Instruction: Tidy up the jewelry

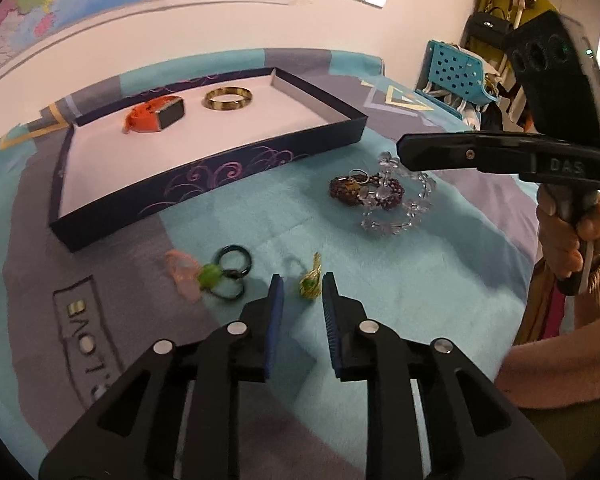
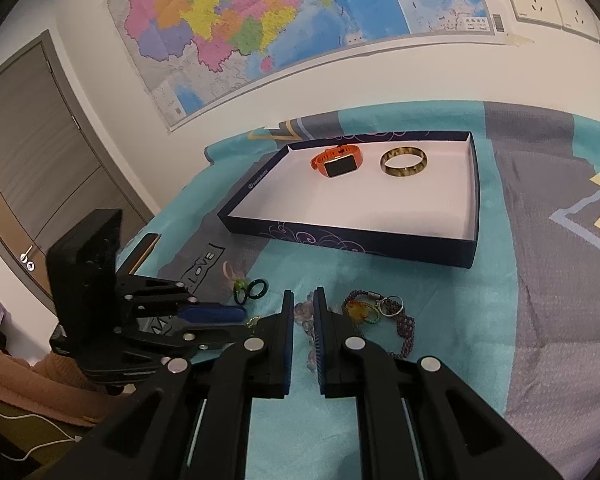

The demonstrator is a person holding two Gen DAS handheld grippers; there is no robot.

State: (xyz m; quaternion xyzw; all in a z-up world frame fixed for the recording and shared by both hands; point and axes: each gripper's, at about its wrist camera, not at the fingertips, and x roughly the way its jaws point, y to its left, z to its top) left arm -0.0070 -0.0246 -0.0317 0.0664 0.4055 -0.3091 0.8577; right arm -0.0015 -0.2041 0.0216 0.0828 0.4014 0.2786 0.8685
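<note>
The jewelry is in two places. An orange watch (image 2: 337, 162) and a gold bangle (image 2: 404, 162) lie side by side in the far part of a dark blue box (image 2: 348, 240), which sits on a blue and grey cloth (image 1: 420, 280). The other pieces lie on the cloth, nearer than the box.

The left gripper (image 1: 302, 290) is open, and a small gold and green piece (image 1: 311, 280) sits between its tips. It is blurry, so I cannot tell what kind of piece it is, or if the tips touch it. Just to its left lie dark rings (image 1: 233, 268) with a green bit and something pale pink (image 1: 182, 272), also blurry.

The right gripper (image 2: 303, 308) is open by a narrow gap. The clear bead bracelet (image 1: 400, 200) lies in that gap, mostly hidden by the fingers (image 2: 286, 344). I cannot tell if they touch it. Beside it on the right, a dark red bead bracelet (image 2: 404, 330) and some small rings (image 2: 390, 305) are tangled in a pile.

A map (image 2: 300, 16) hangs on the far wall.
</note>
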